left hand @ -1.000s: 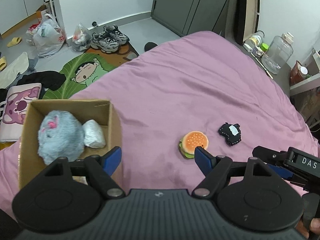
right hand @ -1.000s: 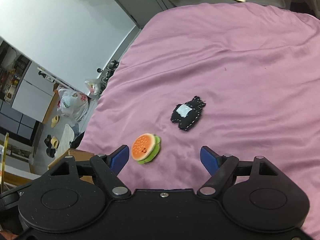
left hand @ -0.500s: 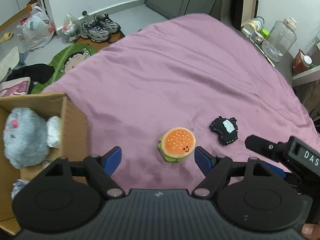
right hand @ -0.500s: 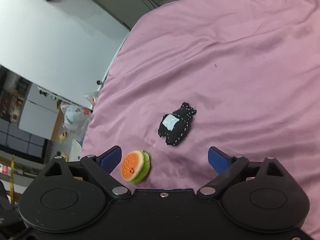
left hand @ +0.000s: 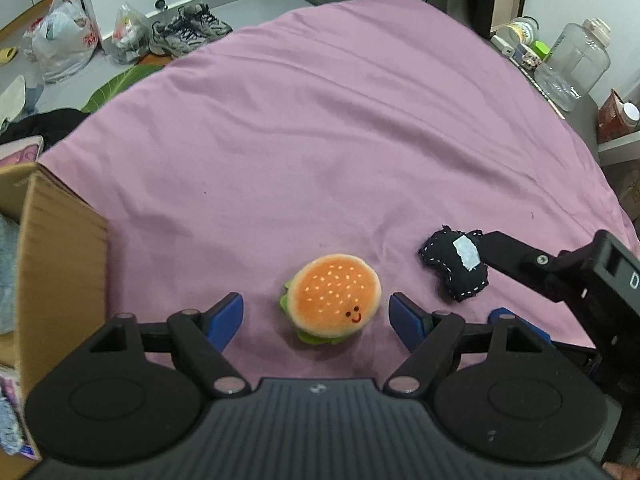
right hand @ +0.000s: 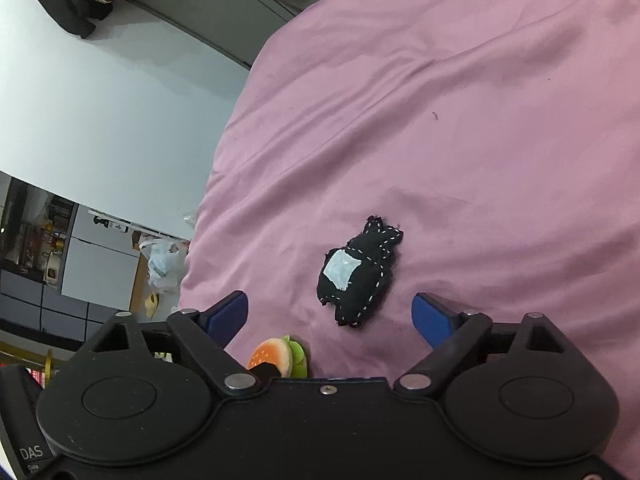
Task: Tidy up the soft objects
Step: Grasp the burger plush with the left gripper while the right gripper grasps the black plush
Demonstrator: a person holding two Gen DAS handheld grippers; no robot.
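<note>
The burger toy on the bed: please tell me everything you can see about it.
The burger toy is a small round plush: an orange bun top with pale seed dots and a tiny stitched smiling face, green felt lettuce at the edge, and a lower bun beneath. It lies flat, bun up, on the pink bedsheet, between the open blue fingers of the left gripper, touching neither. The right wrist view shows it edge-on.

**Two soft toys on the bed, more in the box**

We see a burger plush (left hand: 334, 295) lying bun-up, its smiling face toward the bed's near edge. Just beside it lies a black stitched plush (left hand: 456, 265) with a pale patch. At the bed's left edge, a cardboard box (left hand: 64, 256) holds a grey fluffy toy (left hand: 7, 276).
</note>
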